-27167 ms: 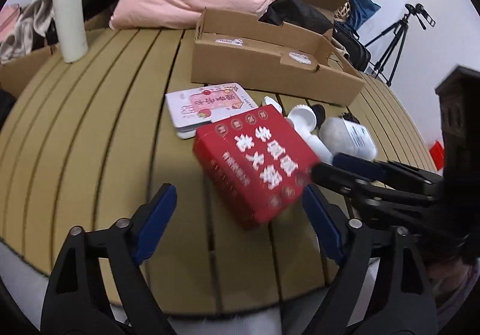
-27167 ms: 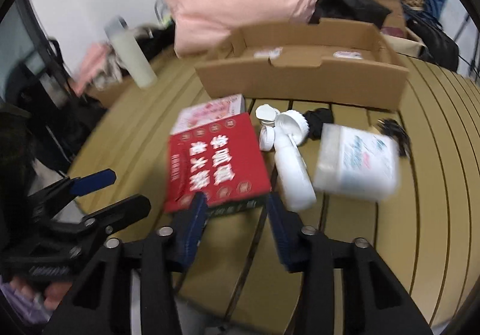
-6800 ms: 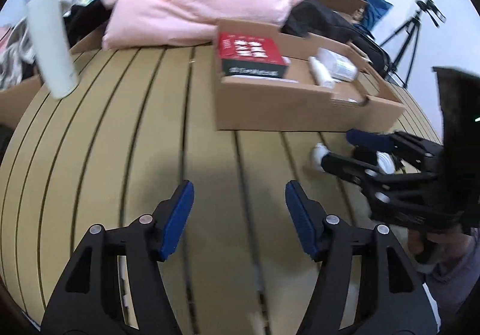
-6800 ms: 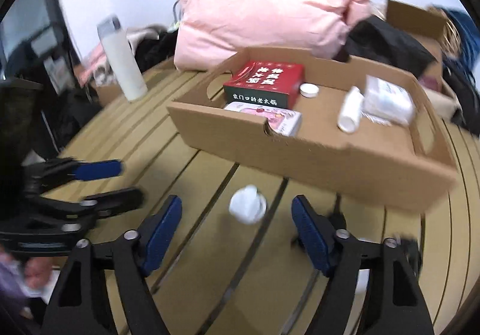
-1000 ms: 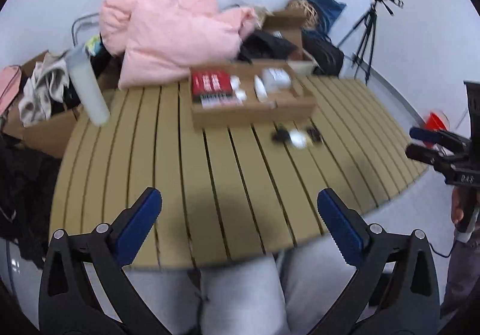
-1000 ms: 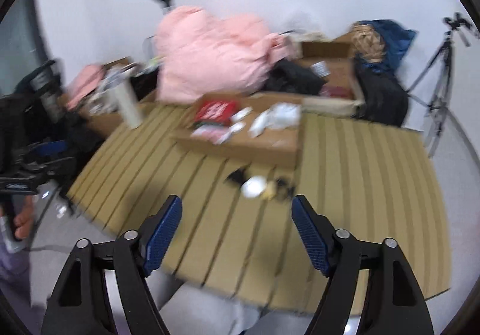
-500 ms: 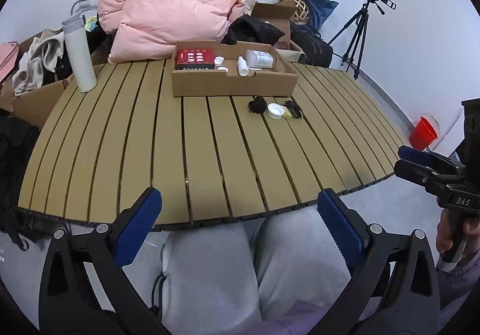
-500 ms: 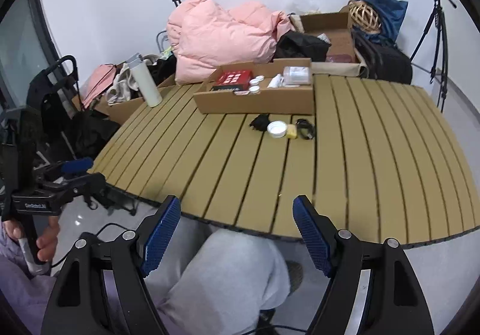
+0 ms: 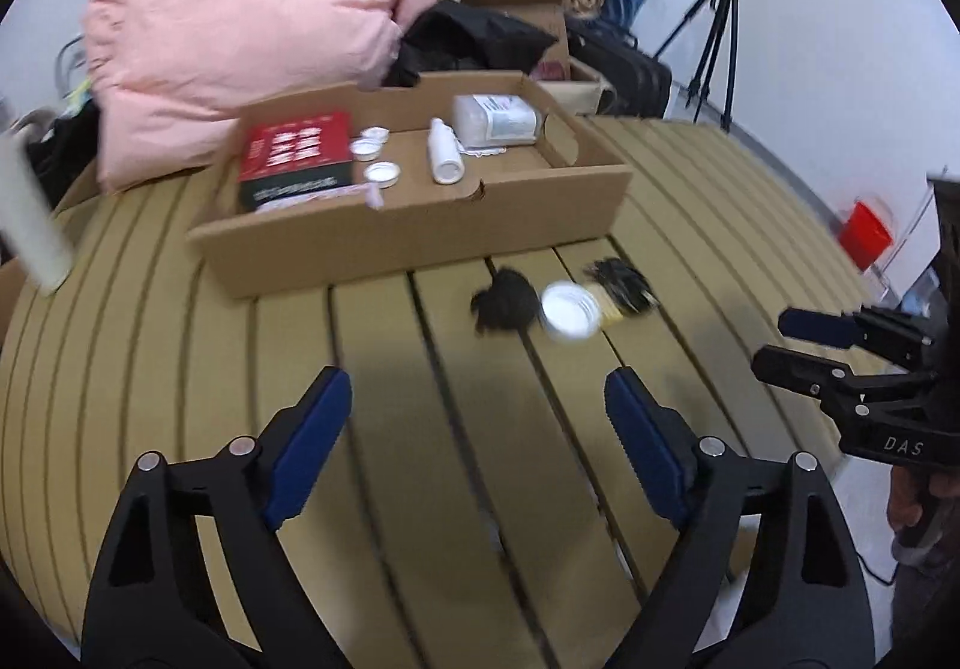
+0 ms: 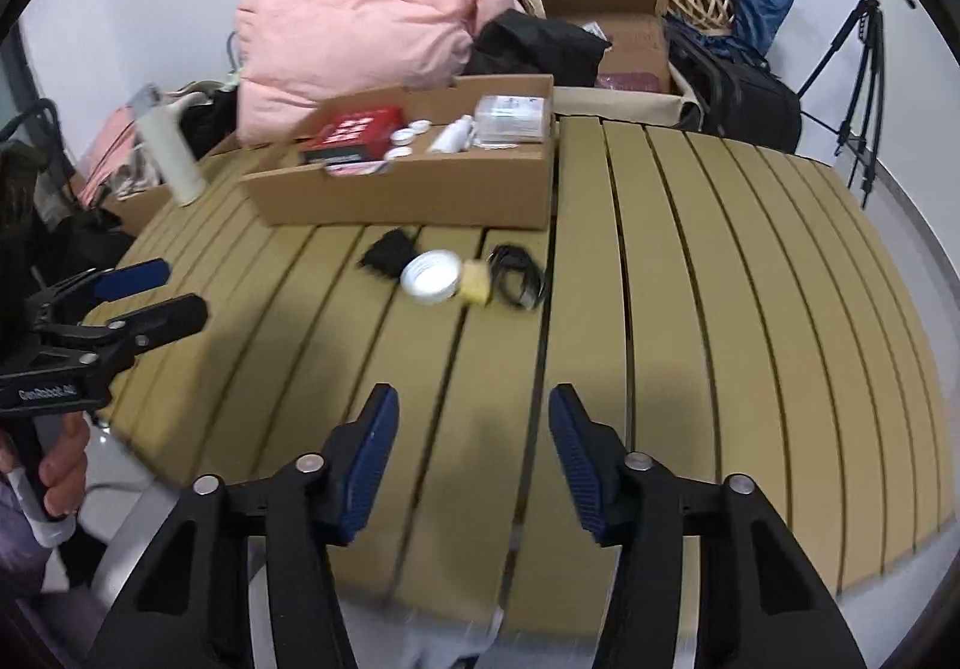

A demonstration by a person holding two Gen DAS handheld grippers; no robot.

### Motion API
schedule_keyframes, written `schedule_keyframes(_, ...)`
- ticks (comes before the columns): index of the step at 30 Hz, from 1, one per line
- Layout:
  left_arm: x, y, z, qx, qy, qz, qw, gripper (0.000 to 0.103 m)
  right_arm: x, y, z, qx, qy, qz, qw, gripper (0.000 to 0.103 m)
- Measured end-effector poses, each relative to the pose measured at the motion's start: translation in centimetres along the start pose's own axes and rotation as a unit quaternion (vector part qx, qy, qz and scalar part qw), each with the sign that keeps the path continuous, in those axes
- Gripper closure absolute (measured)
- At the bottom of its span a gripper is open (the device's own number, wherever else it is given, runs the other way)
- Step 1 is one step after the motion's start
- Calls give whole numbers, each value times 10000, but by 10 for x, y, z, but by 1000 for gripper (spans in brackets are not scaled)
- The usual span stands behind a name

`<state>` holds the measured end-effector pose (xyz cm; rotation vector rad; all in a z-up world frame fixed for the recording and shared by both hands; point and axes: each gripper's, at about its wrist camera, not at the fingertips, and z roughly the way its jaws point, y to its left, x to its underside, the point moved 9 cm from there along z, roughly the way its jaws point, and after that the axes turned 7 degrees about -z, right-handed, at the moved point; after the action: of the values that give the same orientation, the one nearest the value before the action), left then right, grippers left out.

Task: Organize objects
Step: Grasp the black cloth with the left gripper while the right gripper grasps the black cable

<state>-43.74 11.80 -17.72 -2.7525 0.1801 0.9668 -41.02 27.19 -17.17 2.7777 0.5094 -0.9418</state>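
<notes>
A cardboard tray (image 9: 420, 231) (image 10: 414, 195) on the slatted table holds a red box (image 9: 297, 153) (image 10: 354, 129), white lids, a white bottle (image 9: 444, 159) and a clear packet (image 9: 495, 117). In front of it lie a black tuft (image 9: 504, 303) (image 10: 387, 252), a white lid (image 9: 570, 309) (image 10: 432, 276), a yellow piece (image 10: 477, 282) and a black cable (image 9: 624, 285) (image 10: 519, 276). My left gripper (image 9: 474, 435) is open and empty, well short of them. My right gripper (image 10: 471, 453) is open and empty above the near table edge.
A white flask (image 9: 27, 225) (image 10: 171, 153) stands at the table's left. A pink quilt (image 9: 240, 33) (image 10: 354, 33), black bags and a cardboard box (image 10: 606, 9) lie behind the tray. A tripod (image 9: 714, 39) and red bin (image 9: 864, 234) stand on the right.
Both grippers have moved forward toward the table and the loose items. The jaws of both have narrowed a little but stay open.
</notes>
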Motion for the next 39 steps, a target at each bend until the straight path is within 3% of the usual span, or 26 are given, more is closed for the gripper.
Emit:
schedule_keyframes(5,-20,3,68,-146,340,21,9993,29,-33,-21,67,-53,192,-56,9998,56)
schedule_keyframes(8,-22,4,90,-27,515,-194,9985,38,-42,-28,101,67,327,-97,9994,58)
schedule_keyframes(10,-20,-1,95,269,578,-267,9976,54,-42,-30,120,5,438,-33,9990,58)
schedule_keyframes(13,-16,-13,93,540,595,-219,9965,73,-43,-33,121,-32,270,77,9996,61)
schedule_keyframes(16,-15,-16,91,430,534,-76,9976,74,-43,-32,121,-92,269,85,9996,64)
schedule_keyframes(19,-16,-11,88,475,617,-293,9965,76,-44,-33,120,-153,254,139,9995,67)
schedule_keyframes(24,-20,5,48,284,385,-531,9974,76,-38,-33,106,-275,246,288,9989,70)
schedule_keyframes(28,-8,23,-13,-153,139,-615,9979,76,-28,-29,62,-189,82,313,9993,70)
schedule_keyframes(33,52,48,-88,-730,27,-756,9945,76,13,-6,-25,54,-204,-8,9998,70)
schedule_keyframes(39,112,55,-151,-458,36,-1105,9928,76,86,22,-97,-22,-140,204,9997,70)
